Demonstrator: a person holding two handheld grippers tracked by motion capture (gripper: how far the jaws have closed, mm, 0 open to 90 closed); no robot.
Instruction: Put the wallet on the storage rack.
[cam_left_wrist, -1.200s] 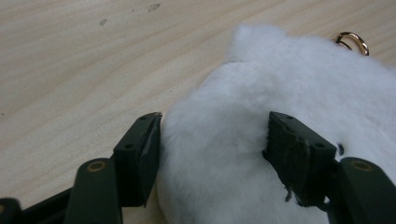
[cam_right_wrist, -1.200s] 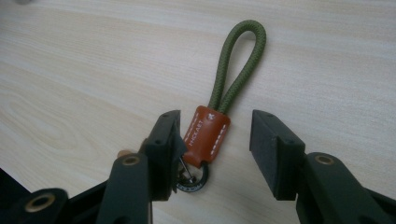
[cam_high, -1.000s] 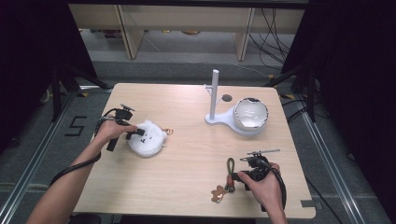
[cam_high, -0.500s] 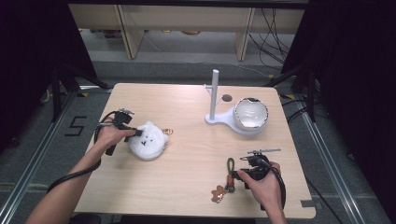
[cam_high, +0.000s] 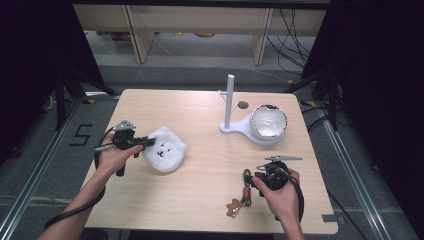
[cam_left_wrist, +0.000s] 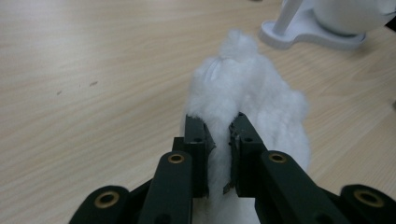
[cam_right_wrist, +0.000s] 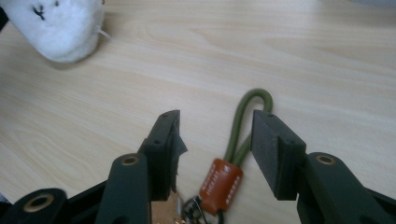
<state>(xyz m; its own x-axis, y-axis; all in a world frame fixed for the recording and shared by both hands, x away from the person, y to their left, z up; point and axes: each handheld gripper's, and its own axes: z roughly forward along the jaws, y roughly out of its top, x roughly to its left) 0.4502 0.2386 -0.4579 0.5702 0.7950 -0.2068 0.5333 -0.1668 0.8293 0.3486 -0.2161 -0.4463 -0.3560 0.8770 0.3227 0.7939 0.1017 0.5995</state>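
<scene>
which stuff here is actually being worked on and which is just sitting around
In hand:
- white plush toy, pinched by the left gripper
- green cord keychain, lying between the open jaws of the right gripper

Lying about:
- white stand with post
- shiny bowl on the stand's base

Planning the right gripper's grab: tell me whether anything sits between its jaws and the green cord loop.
Nothing visible does. The right gripper stands open with the green cord loop and its orange sleeve lying on the table between the jaws. The white plush lies well off to one side.
</scene>
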